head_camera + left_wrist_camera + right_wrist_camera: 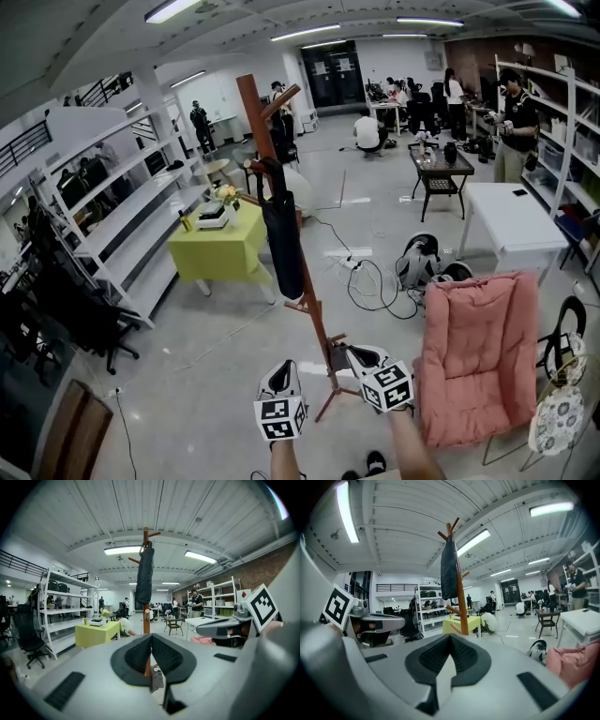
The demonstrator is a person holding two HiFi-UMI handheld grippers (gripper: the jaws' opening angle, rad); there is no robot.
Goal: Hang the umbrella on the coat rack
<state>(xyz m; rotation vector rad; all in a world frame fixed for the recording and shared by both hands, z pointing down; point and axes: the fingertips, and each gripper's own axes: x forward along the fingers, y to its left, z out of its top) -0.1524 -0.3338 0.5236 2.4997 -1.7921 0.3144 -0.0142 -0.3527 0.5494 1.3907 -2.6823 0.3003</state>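
A folded dark umbrella (282, 246) hangs by its handle from a peg of the tall wooden coat rack (308, 298), which stands on the floor just ahead of me. Both grippers are held low near the rack's foot, apart from the umbrella. My left gripper (278, 372) is shut and empty, left of the pole. My right gripper (359, 353) is shut and empty, right of it. In the left gripper view the umbrella (144, 576) hangs on the rack (146, 618) above the shut left gripper (151, 637). The right gripper view shows the umbrella (449, 573) and rack (462, 616) beyond the shut right gripper (450, 638).
A pink cushioned chair (480, 352) stands close at the right. A yellow table (220, 246) and white shelving (131, 225) are to the left, a white table (511, 220) and a black side table (439, 169) further back. Cables (375, 281) lie on the floor. People stand in the distance.
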